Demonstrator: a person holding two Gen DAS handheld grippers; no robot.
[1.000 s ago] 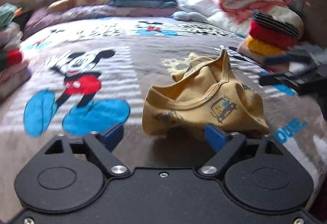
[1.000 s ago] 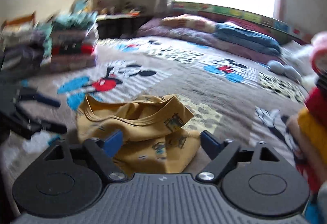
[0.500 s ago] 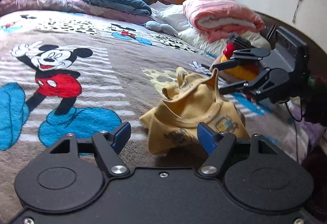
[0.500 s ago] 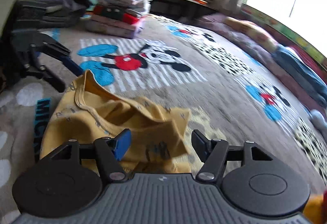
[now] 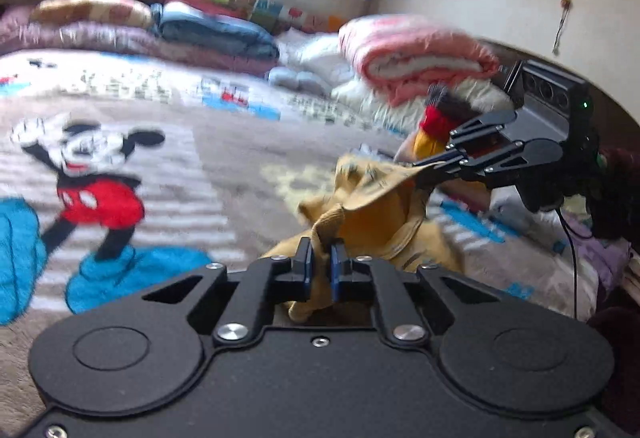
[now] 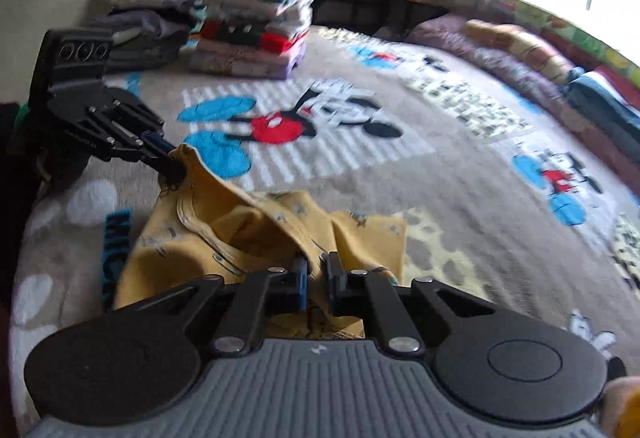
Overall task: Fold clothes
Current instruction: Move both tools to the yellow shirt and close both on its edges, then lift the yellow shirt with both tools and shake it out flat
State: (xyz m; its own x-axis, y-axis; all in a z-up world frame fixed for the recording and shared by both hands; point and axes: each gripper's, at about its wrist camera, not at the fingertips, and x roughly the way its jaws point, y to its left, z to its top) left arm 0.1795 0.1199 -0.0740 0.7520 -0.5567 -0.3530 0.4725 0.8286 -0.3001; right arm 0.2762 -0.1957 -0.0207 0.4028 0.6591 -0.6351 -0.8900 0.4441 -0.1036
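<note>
1. Gripping step: both grippers are clamped on the yellow shirt (image 5: pixel 384 214), raising it off the bed (image 5: pixel 224 166) ahead of any fold.
2. Left gripper (image 5: pixel 320 266): jaws pinched tight on a bunched edge of shirt.
3. Right gripper (image 6: pixel 316 278): jaws likewise closed on fabric at another edge; in the left view its tips hold a raised corner.
4. Next move, my guess: pull the two held points apart to spread the shirt, then lay it flat on the bed. Needs even tension and no slipping.
5. Shirt: mustard yellow, small printed motifs, ribbed trim, crumpled and partly lifted, near the bed's edge closest to the person.
6. Folded stack (image 6: pixel 256 34) sits at the bed's far corner in the right view.
</note>
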